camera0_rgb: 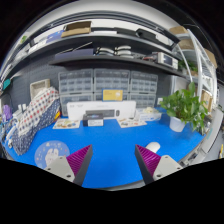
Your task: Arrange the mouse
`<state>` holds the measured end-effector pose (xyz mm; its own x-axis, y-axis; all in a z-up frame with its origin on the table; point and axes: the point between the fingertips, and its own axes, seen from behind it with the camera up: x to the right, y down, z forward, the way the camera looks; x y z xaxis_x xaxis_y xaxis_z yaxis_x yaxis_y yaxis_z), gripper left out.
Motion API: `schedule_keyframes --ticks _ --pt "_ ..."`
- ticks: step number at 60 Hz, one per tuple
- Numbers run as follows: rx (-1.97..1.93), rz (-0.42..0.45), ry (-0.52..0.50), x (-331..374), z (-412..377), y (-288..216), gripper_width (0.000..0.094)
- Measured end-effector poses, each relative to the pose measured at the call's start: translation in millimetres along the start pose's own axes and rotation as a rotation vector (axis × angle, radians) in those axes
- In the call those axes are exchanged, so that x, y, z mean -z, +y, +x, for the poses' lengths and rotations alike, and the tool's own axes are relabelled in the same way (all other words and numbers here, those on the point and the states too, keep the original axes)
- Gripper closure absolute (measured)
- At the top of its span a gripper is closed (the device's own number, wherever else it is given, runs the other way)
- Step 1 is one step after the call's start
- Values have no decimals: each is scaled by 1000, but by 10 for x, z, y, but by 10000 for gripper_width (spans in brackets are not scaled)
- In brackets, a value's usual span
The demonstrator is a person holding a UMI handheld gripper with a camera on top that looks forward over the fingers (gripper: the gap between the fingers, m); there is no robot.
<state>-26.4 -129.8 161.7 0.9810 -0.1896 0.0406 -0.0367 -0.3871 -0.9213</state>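
Blue table surface (110, 140) spreads beyond the gripper (112, 162), its fingers apart and holding nothing, the white mouse (152, 147) just ahead of the right finger, shelves (100, 40) and a potted plant (185, 105) beyond.

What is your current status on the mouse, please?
Gripper open, empty, above blue table. No mouse identifiable from here. White boxes and potted plant beyond the fingers.

Mouse (153, 147) on table (110, 140) just ahead of gripper (113, 160), plant (184, 105) right, boxes (100, 118) behind, shelves (105, 35) above.
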Motion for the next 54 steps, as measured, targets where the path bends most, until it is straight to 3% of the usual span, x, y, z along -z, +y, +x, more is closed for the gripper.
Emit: schedule_keyframes --ticks 7,8,9,12,21,36,54 --pt "18 -93 -23 25 88 575 64" --pt "12 -105 -24 60 121 439 64" --pt "14 -116 -22 8 133 722 64" --pt "11 -147 -23 -8 230 937 63" --pt "14 -201 8 -103 744 1234 66" --pt "-12 -259 37 -622 1528 1274 75" --pt "0 -330 -91 -1459 1658 1142 80"
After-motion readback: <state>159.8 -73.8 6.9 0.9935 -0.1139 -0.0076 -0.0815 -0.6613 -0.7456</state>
